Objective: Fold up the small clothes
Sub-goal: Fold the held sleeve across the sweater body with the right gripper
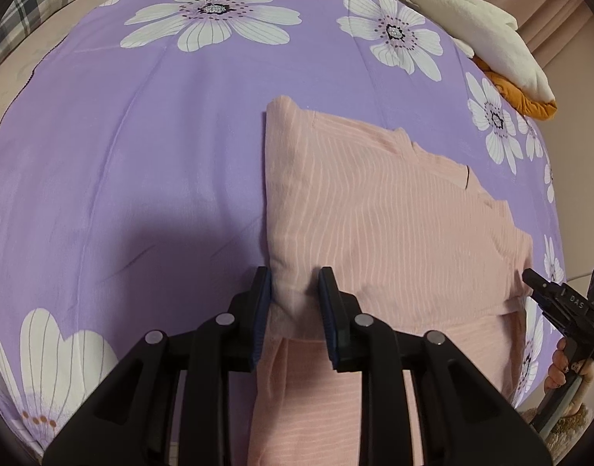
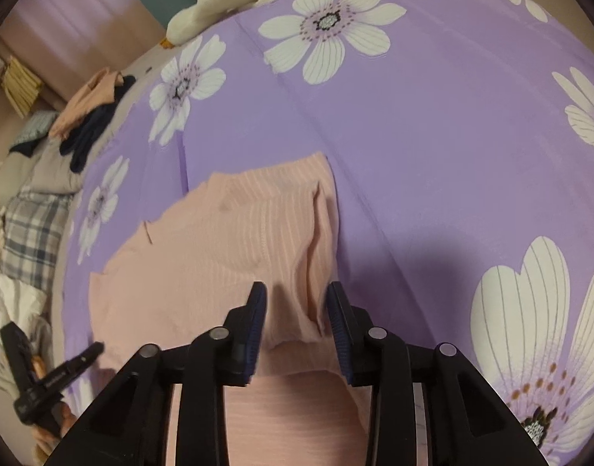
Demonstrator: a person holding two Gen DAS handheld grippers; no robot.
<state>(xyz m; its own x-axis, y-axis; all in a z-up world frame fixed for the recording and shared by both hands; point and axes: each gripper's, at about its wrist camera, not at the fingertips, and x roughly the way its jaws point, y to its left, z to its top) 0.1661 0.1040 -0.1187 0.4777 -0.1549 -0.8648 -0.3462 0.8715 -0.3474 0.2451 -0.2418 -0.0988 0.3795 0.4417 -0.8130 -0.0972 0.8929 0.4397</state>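
A pink ribbed garment (image 1: 378, 213) lies folded on a purple flowered sheet (image 1: 122, 136). My left gripper (image 1: 295, 283) has its jaws part open around the garment's near left corner, with fabric between the pads. In the right wrist view the same garment (image 2: 227, 240) lies ahead, and my right gripper (image 2: 297, 299) has its jaws part open around the near right corner fold. The right gripper also shows at the right edge of the left wrist view (image 1: 561, 303), and the left gripper shows at the lower left of the right wrist view (image 2: 60, 372).
A white plush toy (image 1: 471, 19) and an orange cloth (image 1: 530, 101) lie at the far right of the bed. A plaid pillow (image 1: 37, 4) is at the far left. In the right wrist view a pile of clothes (image 2: 91, 116) lies off the sheet's left side.
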